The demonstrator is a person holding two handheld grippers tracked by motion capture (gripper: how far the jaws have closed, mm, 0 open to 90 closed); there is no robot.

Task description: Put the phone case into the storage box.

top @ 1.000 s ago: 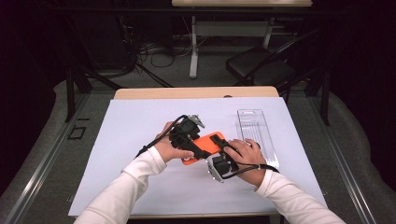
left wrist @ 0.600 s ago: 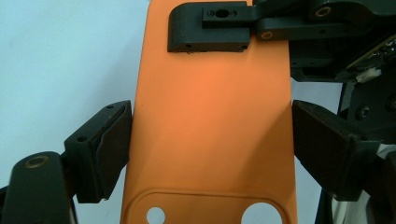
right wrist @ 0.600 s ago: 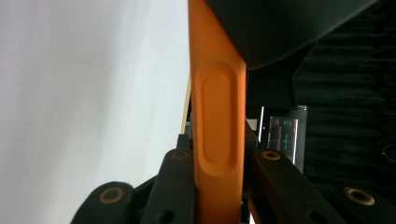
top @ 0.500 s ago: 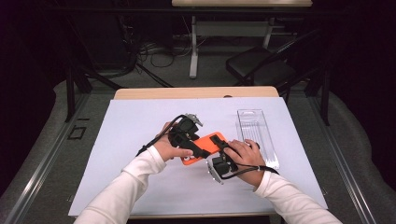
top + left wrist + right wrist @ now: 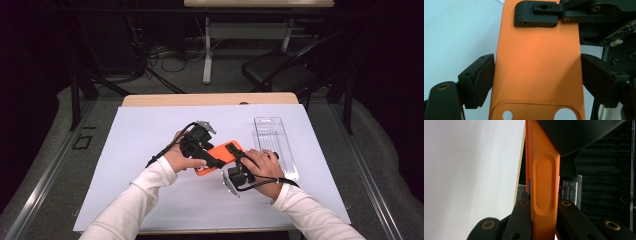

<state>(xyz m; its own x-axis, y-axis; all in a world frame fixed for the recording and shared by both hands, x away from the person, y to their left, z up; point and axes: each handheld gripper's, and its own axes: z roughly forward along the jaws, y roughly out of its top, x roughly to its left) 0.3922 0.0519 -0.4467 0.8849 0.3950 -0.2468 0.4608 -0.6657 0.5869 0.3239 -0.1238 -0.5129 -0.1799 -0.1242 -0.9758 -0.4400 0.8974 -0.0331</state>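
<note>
Right claw (image 5: 544,220) newly tightened onto orange phone case (image 5: 536,67) (left claw (image 5: 536,72) spanning its width, both hands unmoved).

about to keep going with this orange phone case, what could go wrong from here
1. The right gripper, whose jaws have just been closing, pinches only the thin edge of the orange phone case. A twist might bend the case or let it slip.
2. The left gripper spans the case's width, its pads at the side edges. If the hands pull apart, the case could pop free.
3. The clear plastic tray lies close beside the right hand and might get knocked.
</note>
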